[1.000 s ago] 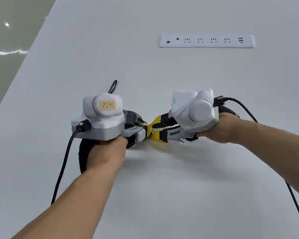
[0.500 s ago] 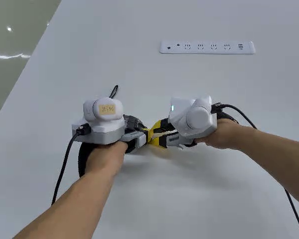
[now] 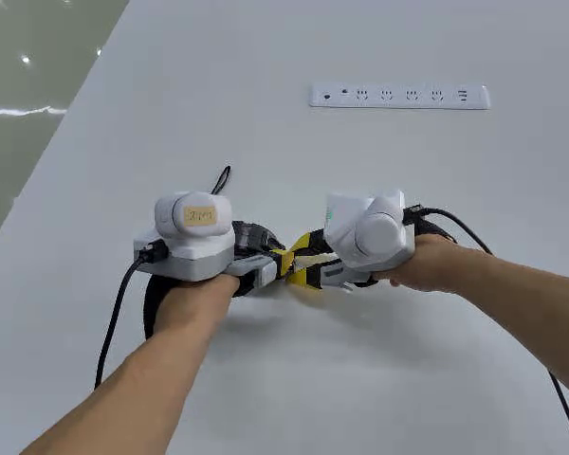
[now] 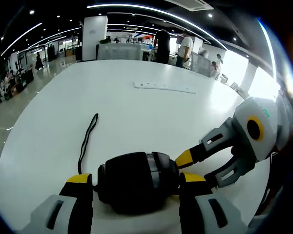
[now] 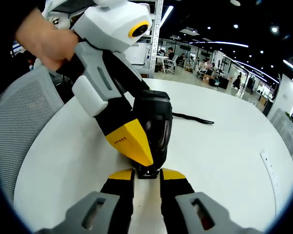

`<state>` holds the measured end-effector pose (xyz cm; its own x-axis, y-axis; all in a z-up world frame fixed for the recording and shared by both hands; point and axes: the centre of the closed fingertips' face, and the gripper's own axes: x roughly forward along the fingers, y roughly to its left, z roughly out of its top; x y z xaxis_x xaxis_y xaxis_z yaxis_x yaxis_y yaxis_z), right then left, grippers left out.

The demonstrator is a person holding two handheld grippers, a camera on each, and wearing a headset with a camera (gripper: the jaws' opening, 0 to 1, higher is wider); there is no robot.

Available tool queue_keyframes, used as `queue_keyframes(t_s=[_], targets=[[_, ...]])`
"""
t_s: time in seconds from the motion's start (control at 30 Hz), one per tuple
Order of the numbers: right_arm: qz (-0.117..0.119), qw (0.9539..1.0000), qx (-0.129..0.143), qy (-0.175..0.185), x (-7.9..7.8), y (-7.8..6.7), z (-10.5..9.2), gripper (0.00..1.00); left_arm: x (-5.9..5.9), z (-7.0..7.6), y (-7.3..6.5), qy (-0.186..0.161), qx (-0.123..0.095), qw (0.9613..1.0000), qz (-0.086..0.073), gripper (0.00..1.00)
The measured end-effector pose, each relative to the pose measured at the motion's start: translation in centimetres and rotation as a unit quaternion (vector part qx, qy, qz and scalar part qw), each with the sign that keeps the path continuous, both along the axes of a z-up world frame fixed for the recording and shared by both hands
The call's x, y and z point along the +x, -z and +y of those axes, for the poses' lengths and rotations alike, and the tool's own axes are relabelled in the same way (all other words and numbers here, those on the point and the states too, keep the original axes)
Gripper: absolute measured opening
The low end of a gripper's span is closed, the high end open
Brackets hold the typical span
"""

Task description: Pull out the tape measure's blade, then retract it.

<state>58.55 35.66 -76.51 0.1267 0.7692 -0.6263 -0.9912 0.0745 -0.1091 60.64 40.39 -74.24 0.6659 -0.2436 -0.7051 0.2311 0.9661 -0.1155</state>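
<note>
**Both grippers engaged on tape measure: bench inspection**

A black cable [image 3: 114, 318] trails from the left gripper [image 4: 136, 178] towards the near edge of the white table [image 3: 360, 379]. This gripper's two yellow-tipped jaws are clamped against opposite sides of the round black tape measure [image 5: 157, 122], and they hold the case just above the table surface. A thin black wrist strap [image 4: 88, 139] lies on the table beyond the case, running away from it.

The right gripper [image 5: 147, 174] meets the case from the opposite side, in line with the left gripper. Its jaws are drawn nearly together and pinch the small black end tab [image 5: 147, 170] at the mouth of the case. The end tab sits right against the case.

A long white power strip [image 3: 399, 96] lies flat towards the far side of the table, well apart from both grippers.
</note>
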Motion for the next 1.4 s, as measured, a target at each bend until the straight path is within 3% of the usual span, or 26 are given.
queue_keyframes(t_s=[0.57, 0.87, 1.13, 1.37, 1.4], targets=[[0.001, 0.9994, 0.011, 0.034, 0.2, -1.3, -1.5, 0.32, -0.6, 0.3, -0.9, 0.057, 0.006, 0.9982, -0.020, 0.75], [0.011, 0.9978, 0.023, 0.061, 0.1, -1.9, -2.9, 0.40, -1.1, 0.0, -1.2, 0.108, 0.008, 0.9935, -0.037, 0.81], [0.018, 0.9946, 0.038, 0.095, -0.2, -2.6, -4.7, 0.47, -1.5, -0.3, -1.5, 0.159, 0.024, 0.9855, -0.054, 0.86], [0.020, 0.9910, 0.044, 0.125, -0.4, -3.2, -6.4, 0.54, -2.0, -0.2, -1.7, 0.181, 0.013, 0.9818, -0.057, 0.87], [0.028, 0.9888, 0.049, 0.138, -0.4, -3.3, -6.8, 0.56, -2.1, -0.2, -1.8, 0.187, 0.012, 0.9805, -0.059, 0.88]])
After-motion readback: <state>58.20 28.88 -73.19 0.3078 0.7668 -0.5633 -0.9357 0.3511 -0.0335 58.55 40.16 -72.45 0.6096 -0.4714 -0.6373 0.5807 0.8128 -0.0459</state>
